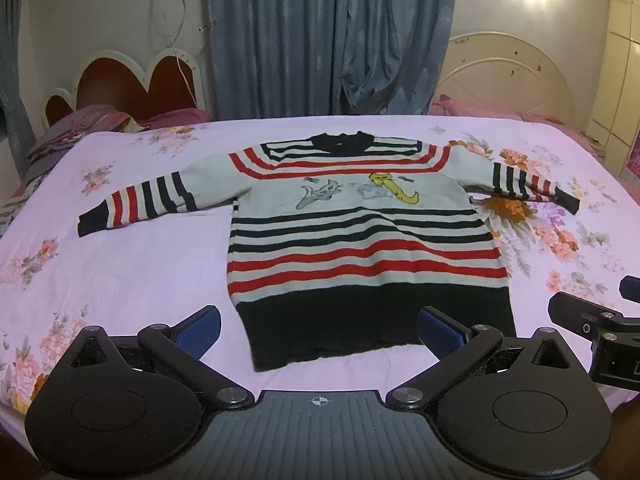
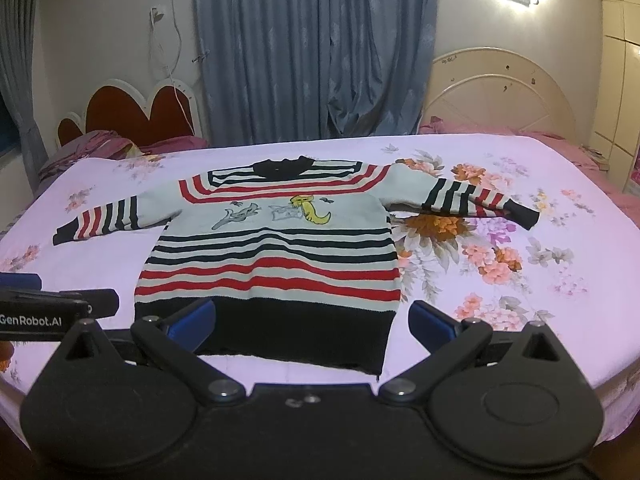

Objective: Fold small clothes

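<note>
Both grippers wait wide apart and empty above the near edge of the bed [image 1: 120, 272].
Left gripper [image 1: 318, 330] and right gripper [image 2: 312, 322] face the striped child's sweater [image 1: 360, 236], spread flat with sleeves out, likely so the sleeves can fold inward first.

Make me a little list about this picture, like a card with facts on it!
clothing: striped sweater, spread flat, front up
sleeves: both stretched out sideways
picture on it: grey and yellow cartoon animals
lying on: bed sheet, pink with flowers
left gripper: open, near the black hem, holding nothing
right gripper: open, near the hem, holding nothing
behind the bed: blue curtain
folding: not started yet
</note>
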The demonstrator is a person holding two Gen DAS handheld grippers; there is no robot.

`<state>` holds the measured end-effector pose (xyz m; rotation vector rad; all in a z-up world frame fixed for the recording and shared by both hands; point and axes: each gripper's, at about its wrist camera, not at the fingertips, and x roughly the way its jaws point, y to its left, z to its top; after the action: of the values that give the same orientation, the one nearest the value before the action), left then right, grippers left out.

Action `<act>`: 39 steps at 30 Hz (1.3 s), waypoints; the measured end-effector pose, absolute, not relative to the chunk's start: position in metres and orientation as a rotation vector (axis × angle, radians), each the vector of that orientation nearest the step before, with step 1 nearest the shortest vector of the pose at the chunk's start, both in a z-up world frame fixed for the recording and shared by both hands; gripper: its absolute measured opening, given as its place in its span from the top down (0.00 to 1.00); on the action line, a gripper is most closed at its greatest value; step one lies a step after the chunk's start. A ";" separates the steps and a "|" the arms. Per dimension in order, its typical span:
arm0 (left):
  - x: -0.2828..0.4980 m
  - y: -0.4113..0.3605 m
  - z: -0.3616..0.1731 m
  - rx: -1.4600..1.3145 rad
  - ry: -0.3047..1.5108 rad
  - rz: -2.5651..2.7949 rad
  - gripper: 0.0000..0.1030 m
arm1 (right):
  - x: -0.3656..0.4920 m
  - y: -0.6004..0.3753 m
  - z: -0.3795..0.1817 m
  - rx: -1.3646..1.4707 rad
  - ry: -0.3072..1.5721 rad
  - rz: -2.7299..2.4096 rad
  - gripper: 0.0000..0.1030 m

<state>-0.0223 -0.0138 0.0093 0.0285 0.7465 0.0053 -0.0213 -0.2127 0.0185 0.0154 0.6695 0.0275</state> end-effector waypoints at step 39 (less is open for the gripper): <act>-0.014 -0.028 0.011 0.048 0.742 0.003 0.00 | -0.015 -0.230 0.015 0.030 0.664 0.009 0.01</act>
<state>-0.0140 -0.0275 0.0109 0.0480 0.7417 0.0030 -0.0146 -0.2305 0.0151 0.0301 0.6638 0.0088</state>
